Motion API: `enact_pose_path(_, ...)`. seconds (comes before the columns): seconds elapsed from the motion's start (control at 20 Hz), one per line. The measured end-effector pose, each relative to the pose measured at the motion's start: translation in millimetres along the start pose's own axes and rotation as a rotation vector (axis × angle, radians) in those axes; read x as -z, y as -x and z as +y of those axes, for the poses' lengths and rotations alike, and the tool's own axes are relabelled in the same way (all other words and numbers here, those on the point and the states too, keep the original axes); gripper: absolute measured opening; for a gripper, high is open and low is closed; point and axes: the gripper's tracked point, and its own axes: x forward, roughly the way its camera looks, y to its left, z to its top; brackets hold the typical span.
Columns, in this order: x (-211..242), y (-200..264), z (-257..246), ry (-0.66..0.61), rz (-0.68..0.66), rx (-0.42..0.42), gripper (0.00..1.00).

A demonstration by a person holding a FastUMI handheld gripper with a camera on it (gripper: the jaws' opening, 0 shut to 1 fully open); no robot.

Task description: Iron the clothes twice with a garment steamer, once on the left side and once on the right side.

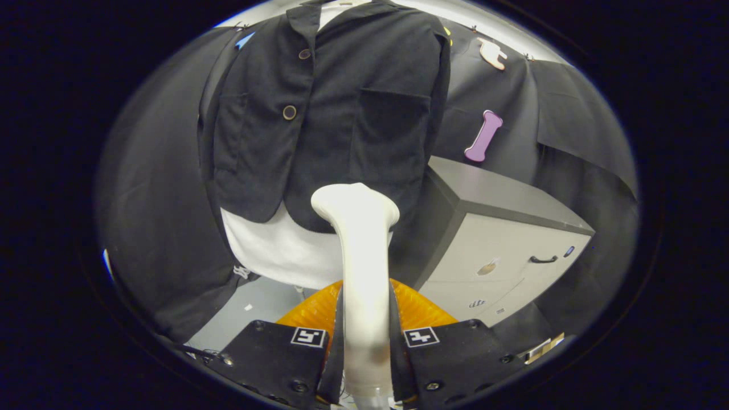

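Between the fingers: the white plastic garment steamer (362, 273), its long handle upright and running forward from the gripper (364, 333).
Gripper: fingers closed to the handle's width, one pressing each side of it.
Steamer head: flared white top, at the lower hem of the jacket, right of the button line; whether it touches the cloth cannot be told.
Garment: a black woven jacket (324, 108) with round brown buttons and two patch pockets, hanging beyond the fingers over a white undershirt (279, 250) that shows below the hem.
Behind the handle: an orange ribbed piece (418, 307), just ahead of the fingers.
Room: a grey drawer cabinet with a dark top (501, 245), right of the jacket; pale grey floor (250, 299) below the undershirt.
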Motion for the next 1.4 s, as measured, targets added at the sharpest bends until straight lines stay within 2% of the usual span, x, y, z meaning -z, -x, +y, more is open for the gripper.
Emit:
enact_pose_path(0.3, -7, 7, 2, 0.004, -0.005, -0.007, 0.36)
enact_pose_path(0.6, -50, 39, 6, 0.003, -0.084, -0.011, 0.36)
enact_pose_path(0.9, -127, 87, 22, 0.004, -0.204, -0.028, 0.36)
enact_pose_path(1.4, -287, 146, 78, -0.043, -0.412, -0.041, 0.36)
